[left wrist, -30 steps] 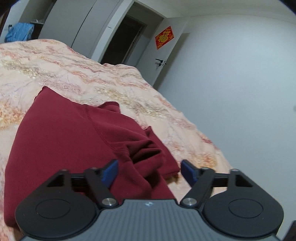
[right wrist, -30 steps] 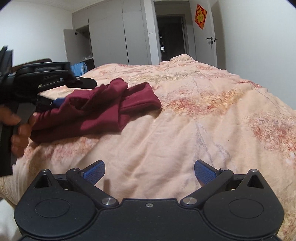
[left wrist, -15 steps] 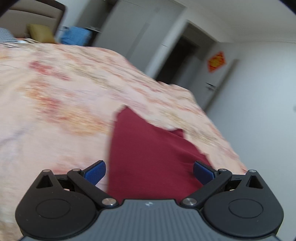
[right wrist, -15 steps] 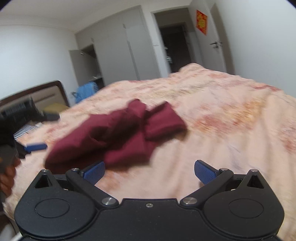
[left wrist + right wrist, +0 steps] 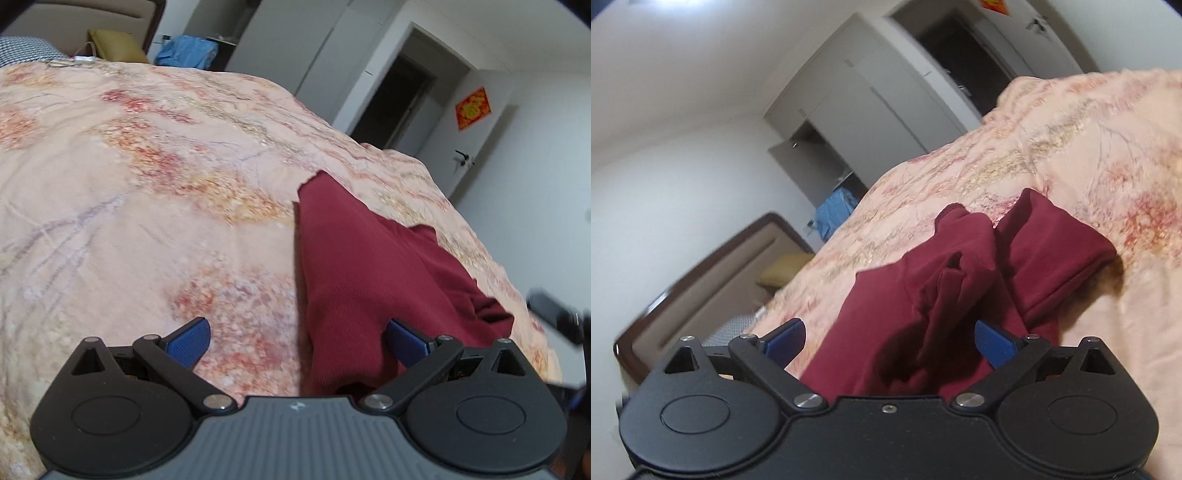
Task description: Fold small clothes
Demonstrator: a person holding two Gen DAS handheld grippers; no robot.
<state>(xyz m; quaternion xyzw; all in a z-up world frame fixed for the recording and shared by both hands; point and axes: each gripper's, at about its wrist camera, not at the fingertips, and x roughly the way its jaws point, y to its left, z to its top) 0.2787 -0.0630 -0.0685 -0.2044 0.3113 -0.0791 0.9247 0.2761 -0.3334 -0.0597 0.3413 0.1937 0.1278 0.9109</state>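
A dark red garment (image 5: 362,266) lies partly folded and bunched on a pink floral bedspread (image 5: 147,184). My left gripper (image 5: 297,341) is open, low over the garment's near left edge, with the cloth's edge between the fingers. My right gripper (image 5: 888,341) is open and tilted, close over the garment (image 5: 960,295), whose rumpled near part sits between the fingers. The folded sleeve end (image 5: 1063,254) lies to the right. Part of the right gripper (image 5: 554,314) shows blurred at the right edge of the left wrist view.
A headboard (image 5: 701,288) and yellow pillow (image 5: 783,273) stand at the bed's head. A blue cloth (image 5: 186,51) lies by the open wardrobe (image 5: 868,122). A dark doorway (image 5: 391,99) and a door with a red decoration (image 5: 474,110) are at the far end.
Both grippers have swung and moved in close to the garment. The left one now looks over its left edge; the right one has tilted and come down over the rumpled part. The garment lies still.
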